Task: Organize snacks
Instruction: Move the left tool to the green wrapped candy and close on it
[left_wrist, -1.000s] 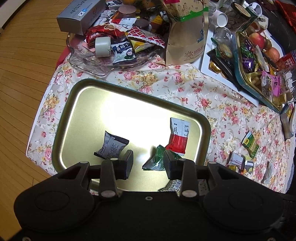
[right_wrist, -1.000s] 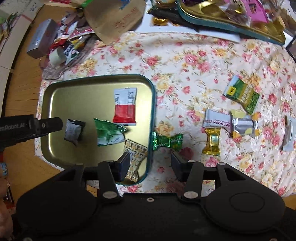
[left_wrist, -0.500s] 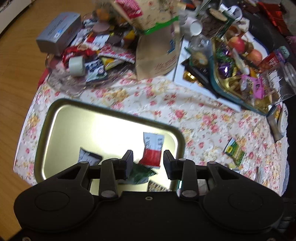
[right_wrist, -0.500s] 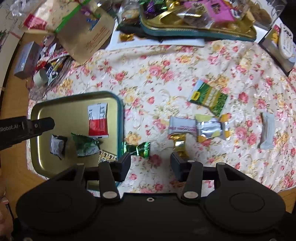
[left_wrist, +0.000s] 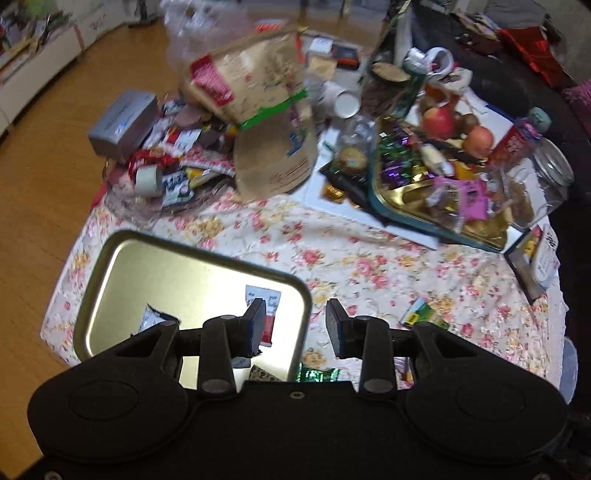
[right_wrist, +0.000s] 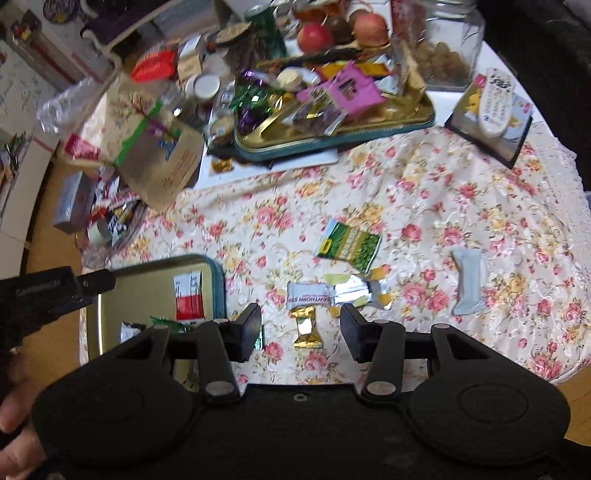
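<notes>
Two tools, left tool (left_wrist: 295, 325) and right tool (right_wrist: 301, 332), hang with jaws apart and empty over the floral tabletop (right_wrist: 443, 192), where the gold tray (left_wrist: 122, 266) holds a red-and-white packet (right_wrist: 189, 298), while a green packet (right_wrist: 349, 246) and gold candy (right_wrist: 306, 328) lie outside it.

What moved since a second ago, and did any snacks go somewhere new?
Both grippers pulled up and back from the table, so more of the room shows. The left gripper and right gripper took hold of nothing; both are open and empty. The red-and-white packet stayed in the gold tray, and the gold candy and green packet stayed on the flowered cloth.
</notes>
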